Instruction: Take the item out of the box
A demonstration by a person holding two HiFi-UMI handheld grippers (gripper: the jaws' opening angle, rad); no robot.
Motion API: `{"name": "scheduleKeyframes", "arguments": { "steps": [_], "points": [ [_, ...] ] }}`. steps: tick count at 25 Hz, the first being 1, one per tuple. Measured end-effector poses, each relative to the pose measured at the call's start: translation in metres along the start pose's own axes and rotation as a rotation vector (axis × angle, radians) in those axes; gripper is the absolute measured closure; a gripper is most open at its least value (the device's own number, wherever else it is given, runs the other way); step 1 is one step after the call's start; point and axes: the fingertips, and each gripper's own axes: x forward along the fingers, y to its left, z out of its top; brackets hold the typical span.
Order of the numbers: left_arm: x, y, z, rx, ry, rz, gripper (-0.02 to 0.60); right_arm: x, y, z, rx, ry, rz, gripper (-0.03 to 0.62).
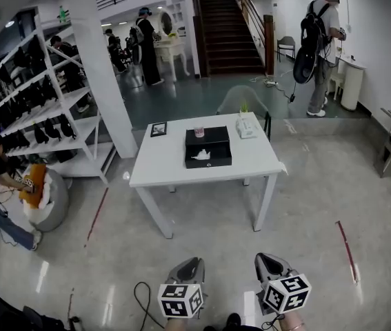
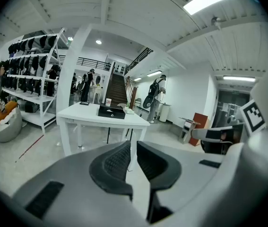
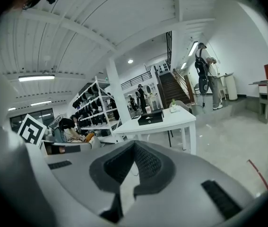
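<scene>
Hovering low in front of the person, both empty. Right claw [image 3: 134, 145]: tips pressed together, nothing between them. Left claw [image 2: 130, 148]: tips a thin slit apart, floor shows through the gap, nothing pinched. Both tilt slightly downward and aim toward the table [image 1: 250, 161], which stands well apart from them across bare floor.

Step, my read: approach only. Task not started, no contact with anything. Next move calls for walking up to the near edge of the table, spreading one claw and coming down over the box. The other claw may need to steady the box so it doesn't lift or slide with the item.

Black box [image 1: 207, 147] sits near the middle of the table. Looks like two dark halves, one behind the other, maybe a lid folded back; too small to tell. Each half runs long side left-to-right in the head view, parallel with the near table edge; whole footprint near square. White item [image 1: 201, 156] shows on the near half, left of its centre, small and crumpled-looking. Its long axis and which way it points can't be made out from here.

Also on the table: pink cup [image 1: 198, 132] at the box's far edge, small framed picture [image 1: 158, 129] far left, white holder with a green sprig [image 1: 245, 125] far right. Chair [image 1: 245, 96] behind the table. Shelving rack [image 1: 43, 116] to the left, other people well away.
</scene>
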Motion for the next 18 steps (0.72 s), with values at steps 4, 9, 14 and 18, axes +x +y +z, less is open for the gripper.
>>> {"name": "scheduleKeyframes", "arguments": {
  "steps": [4, 9, 14, 18],
  "points": [
    [0.010, -0.003, 0.003, 0.002, -0.001, 0.008, 0.540, 0.004, -0.009, 0.006, -0.014, -0.009, 0.007, 0.594],
    [0.022, -0.010, 0.003, 0.003, 0.002, 0.014, 0.540, 0.004, -0.023, 0.010, -0.007, -0.022, 0.012, 0.594],
    [0.030, -0.022, 0.002, 0.014, 0.013, 0.016, 0.540, -0.001, -0.034, 0.013, 0.003, -0.037, 0.024, 0.591],
    [0.039, -0.027, 0.006, 0.018, 0.015, 0.021, 0.540, 0.000, -0.044, 0.016, 0.020, -0.045, 0.037, 0.565]
  ]
}}
